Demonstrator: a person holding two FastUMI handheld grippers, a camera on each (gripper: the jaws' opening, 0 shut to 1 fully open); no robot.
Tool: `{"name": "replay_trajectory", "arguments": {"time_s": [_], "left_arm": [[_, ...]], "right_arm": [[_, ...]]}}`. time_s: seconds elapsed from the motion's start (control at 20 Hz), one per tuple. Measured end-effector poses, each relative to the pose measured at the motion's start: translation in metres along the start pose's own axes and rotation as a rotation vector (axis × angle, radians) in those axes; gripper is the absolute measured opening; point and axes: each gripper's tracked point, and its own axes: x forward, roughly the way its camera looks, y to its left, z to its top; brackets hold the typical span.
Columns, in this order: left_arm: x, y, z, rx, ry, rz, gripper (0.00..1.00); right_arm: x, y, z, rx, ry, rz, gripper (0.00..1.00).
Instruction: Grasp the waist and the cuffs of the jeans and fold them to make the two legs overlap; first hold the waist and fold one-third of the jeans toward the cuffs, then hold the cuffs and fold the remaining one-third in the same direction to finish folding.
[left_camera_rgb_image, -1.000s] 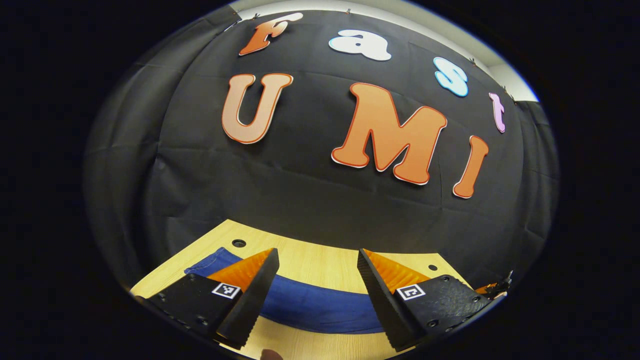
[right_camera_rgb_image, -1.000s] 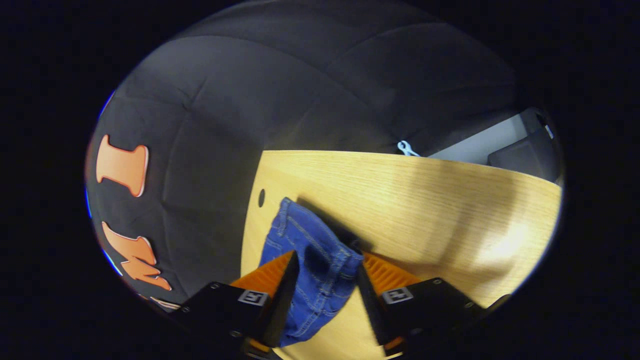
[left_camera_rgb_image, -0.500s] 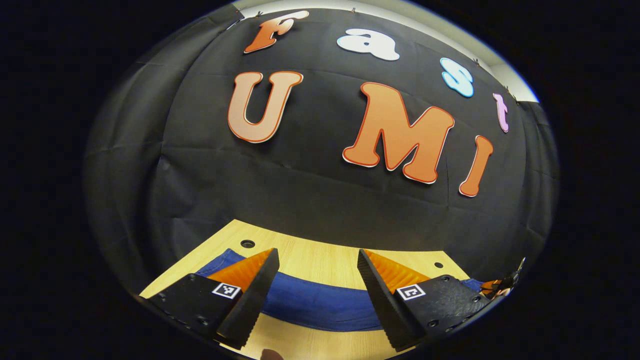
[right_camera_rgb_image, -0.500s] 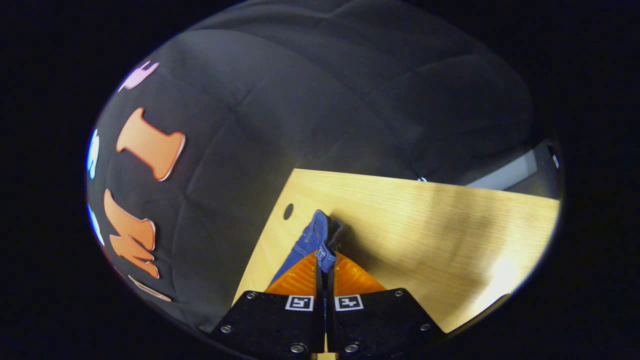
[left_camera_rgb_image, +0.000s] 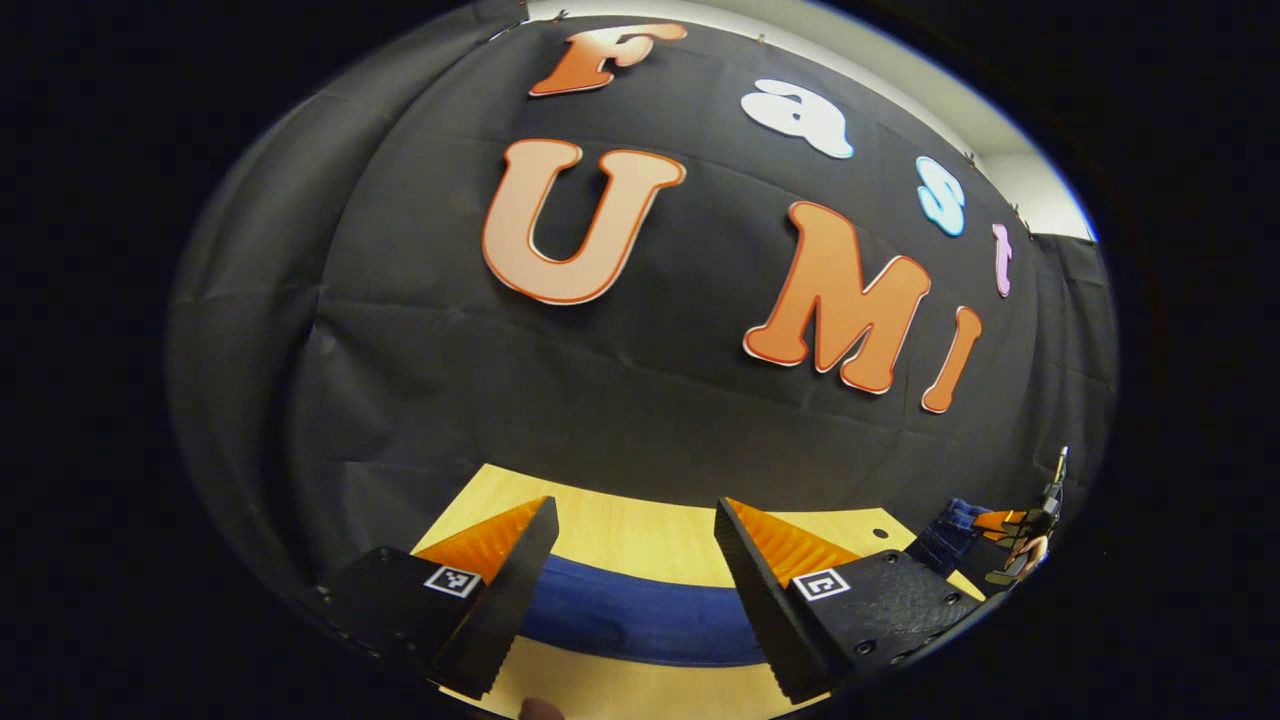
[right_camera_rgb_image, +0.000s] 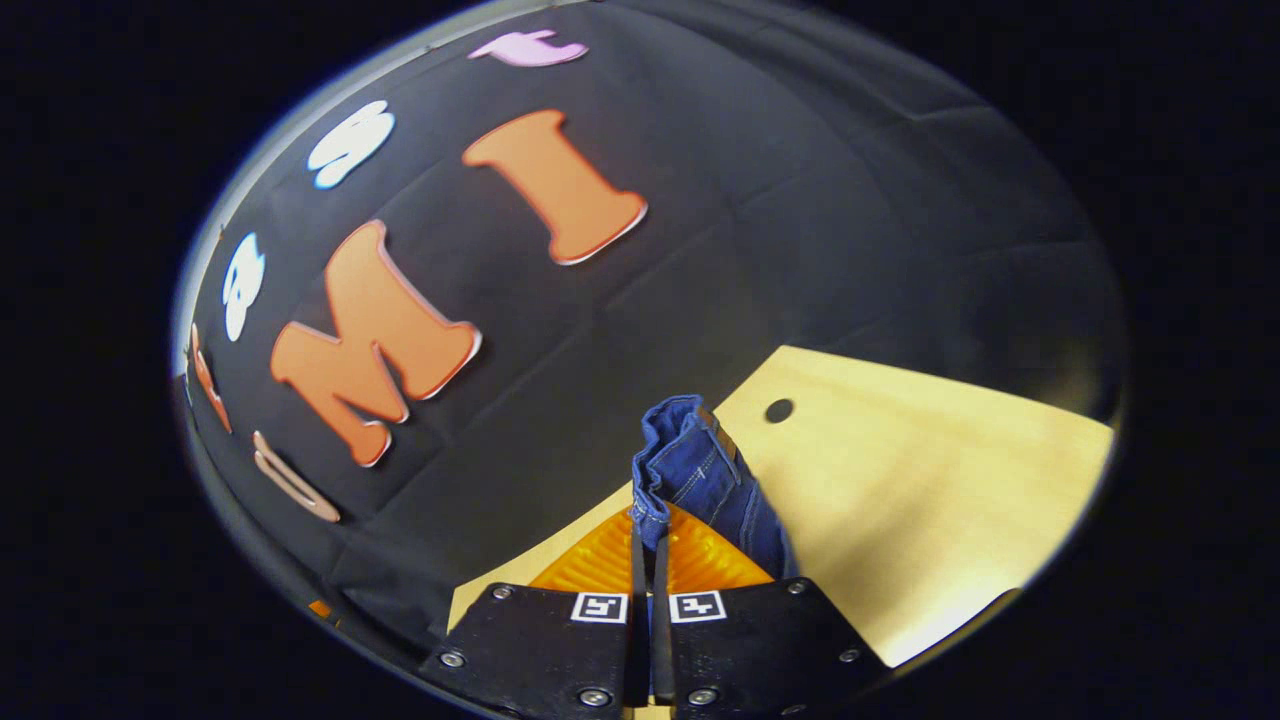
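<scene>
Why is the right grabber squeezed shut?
Shut on the jeans: the right gripper has both fingers pinching a bunched denim edge above the table.

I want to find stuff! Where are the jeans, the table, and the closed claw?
jeans (right_camera_rgb_image: 690, 465), right gripper view, bunched waist.
table (right_camera_rgb_image: 930, 500), right gripper view, bare top.
right claw (right_camera_rgb_image: 650, 540), right gripper view, between its fingertips.

The left gripper view looked low across the pale wooden table (left_camera_rgb_image: 640, 535) toward the booth wall. The right gripper view faced the table corner closely. Both caught blue denim jeans (right_camera_rgb_image: 700, 470).
</scene>
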Motion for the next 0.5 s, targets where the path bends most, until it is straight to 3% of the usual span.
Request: {"name": "replay_trajectory", "arguments": {"time_s": [0.25, 0.4, 0.5], "left_arm": [[-0.014, 0.084, 0.019, -0.035, -0.025, 0.048, 0.97], [-0.018, 0.121, 0.014, -0.066, -0.017, 0.098, 0.97], [-0.021, 0.142, 0.007, -0.075, -0.002, 0.129, 0.97]], "right_arm": [[0.030, 0.110, -0.103, -0.027, 0.129, 0.109, 0.01], [0.047, 0.134, -0.195, -0.052, 0.273, 0.124, 0.01], [0.050, 0.130, -0.248, -0.072, 0.364, 0.100, 0.01]]}}
